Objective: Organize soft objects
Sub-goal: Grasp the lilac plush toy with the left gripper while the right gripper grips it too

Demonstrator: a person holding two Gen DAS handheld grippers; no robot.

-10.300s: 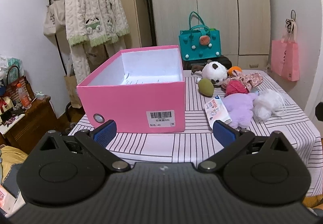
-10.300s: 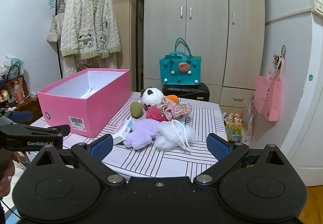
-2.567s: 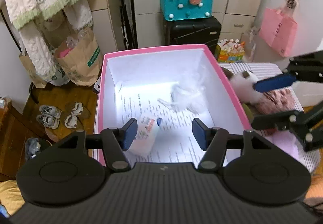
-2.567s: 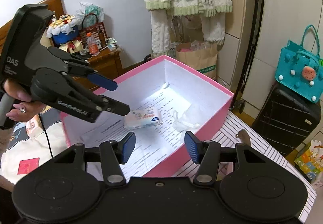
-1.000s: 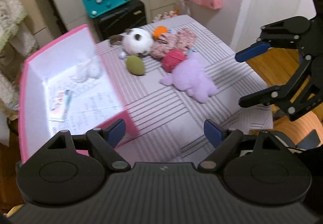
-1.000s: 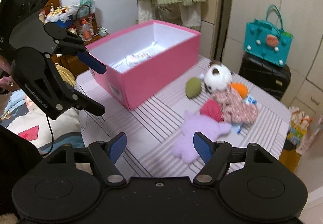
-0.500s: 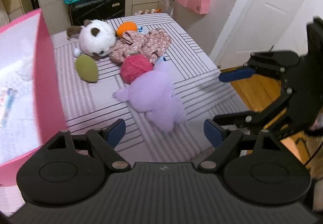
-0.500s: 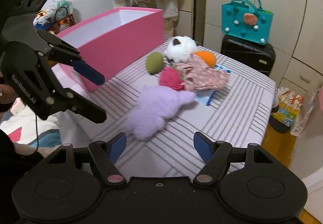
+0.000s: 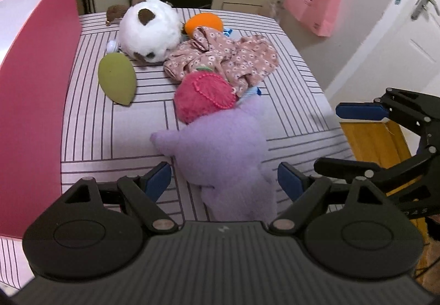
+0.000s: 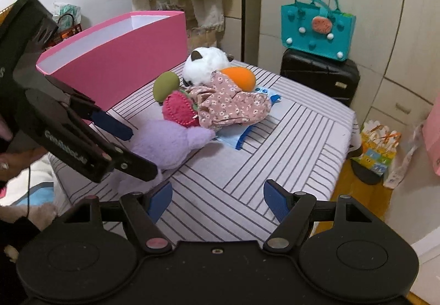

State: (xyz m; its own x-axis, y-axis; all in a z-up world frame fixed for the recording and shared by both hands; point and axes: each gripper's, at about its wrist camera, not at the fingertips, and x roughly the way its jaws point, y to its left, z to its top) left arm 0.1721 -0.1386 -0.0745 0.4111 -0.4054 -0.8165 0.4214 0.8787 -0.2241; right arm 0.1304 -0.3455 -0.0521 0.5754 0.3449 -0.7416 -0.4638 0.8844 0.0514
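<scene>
both grippers stand wide open, holding nothing: left gripper [image 9: 224, 181] straddles the purple plush [image 9: 222, 151] without pressing it, right gripper [image 10: 217, 199] above the striped table [image 10: 275, 140].

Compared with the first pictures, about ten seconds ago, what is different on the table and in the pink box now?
The white fluffy item and the tissue pack have left the striped table for the pink box. Both grippers came back from over the box: the left gripper now straddles the purple plush, jaws open, not gripping; the right gripper is open and empty. Panda plush, green pouch, floral cloth and red strawberry plush kept their places.
</scene>
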